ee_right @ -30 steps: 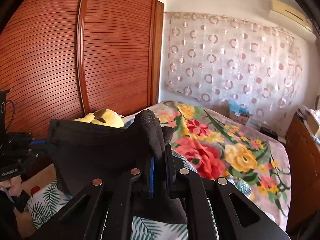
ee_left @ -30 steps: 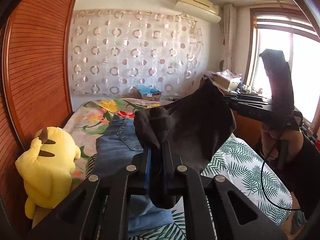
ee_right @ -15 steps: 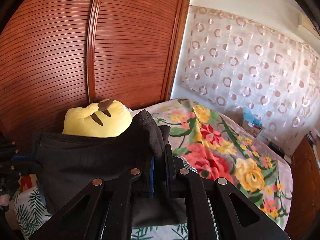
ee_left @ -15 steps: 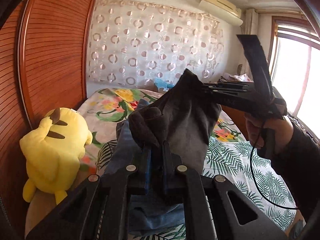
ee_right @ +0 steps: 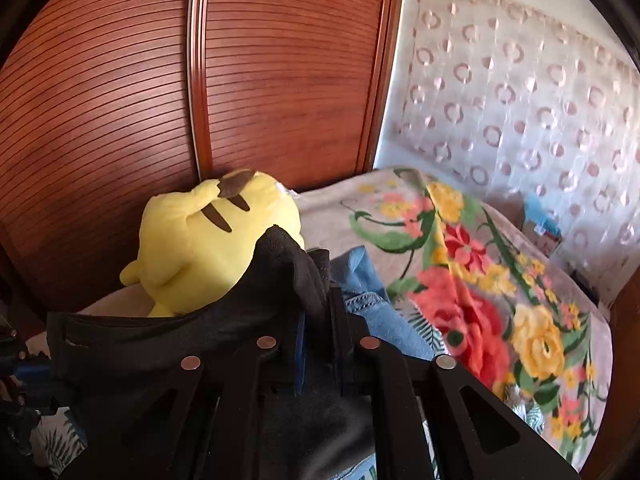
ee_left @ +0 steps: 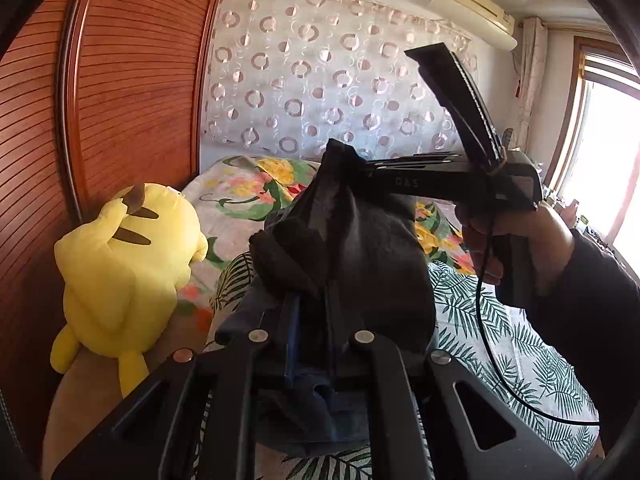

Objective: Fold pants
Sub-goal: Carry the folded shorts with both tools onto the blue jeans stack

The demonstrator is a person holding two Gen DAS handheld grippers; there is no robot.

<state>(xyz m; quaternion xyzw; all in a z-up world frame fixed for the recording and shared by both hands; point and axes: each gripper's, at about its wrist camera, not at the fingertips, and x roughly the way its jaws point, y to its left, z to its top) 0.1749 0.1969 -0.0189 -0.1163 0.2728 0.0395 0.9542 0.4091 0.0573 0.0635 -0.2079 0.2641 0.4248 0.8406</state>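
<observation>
Bedroom with a floral bedspread (ee_right: 472, 264) and slatted wooden wardrobe (ee_right: 280, 60) frames both views. Left gripper (ee_left: 310, 300) is clenched on a bunched corner of the black fabric pants (ee_left: 372, 248); right gripper (ee_right: 318, 312) pinches another corner. Pants hang in the air between them, stretched across above folded blue jeans (ee_right: 366, 280), near a yellow plush toy (ee_left: 124, 264). Right tool reads "DAS", partly legible

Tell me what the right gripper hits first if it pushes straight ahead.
Likely the yellow plush toy. The right gripper is shut on the black pants, and the toy sits just beyond the bunched cloth, before the wooden wardrobe. Depth is hard to judge, so it might pass beside it.
</observation>
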